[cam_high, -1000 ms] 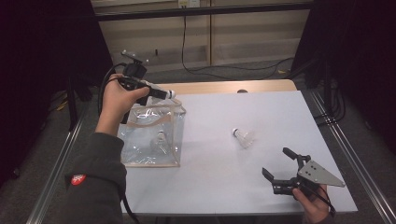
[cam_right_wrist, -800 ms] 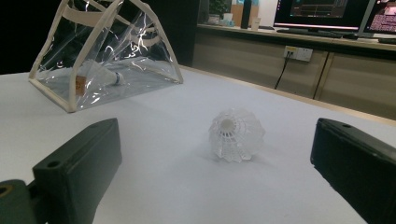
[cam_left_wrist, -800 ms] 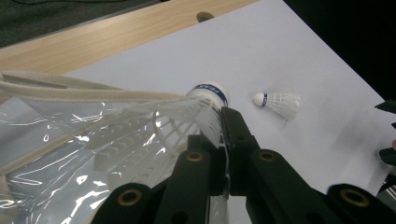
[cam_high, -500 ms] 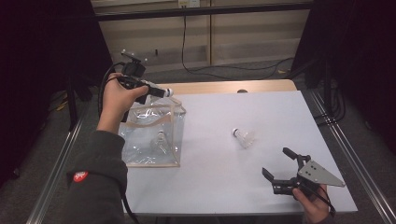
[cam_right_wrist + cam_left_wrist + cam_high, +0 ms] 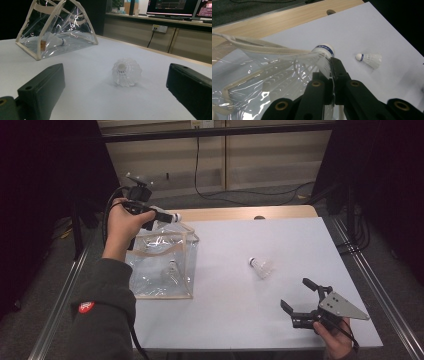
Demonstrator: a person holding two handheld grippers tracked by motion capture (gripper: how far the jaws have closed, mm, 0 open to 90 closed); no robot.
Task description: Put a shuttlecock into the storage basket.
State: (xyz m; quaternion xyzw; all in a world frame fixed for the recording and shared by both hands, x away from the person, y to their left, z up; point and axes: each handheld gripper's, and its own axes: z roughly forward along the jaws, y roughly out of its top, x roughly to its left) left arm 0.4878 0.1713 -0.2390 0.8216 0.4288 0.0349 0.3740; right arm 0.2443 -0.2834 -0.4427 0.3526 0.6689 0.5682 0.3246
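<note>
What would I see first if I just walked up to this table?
A clear bag on the white table's left side, with the left gripper holding a shuttlecock over it. Another shuttlecock lies alone mid-table, and the right gripper waits open near the front edge.

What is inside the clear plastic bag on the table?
One white shuttlecock lies on the bottom of the clear bag. Glare and folds of the plastic cover parts of the inside, so whether anything more lies there cannot be told.
</note>
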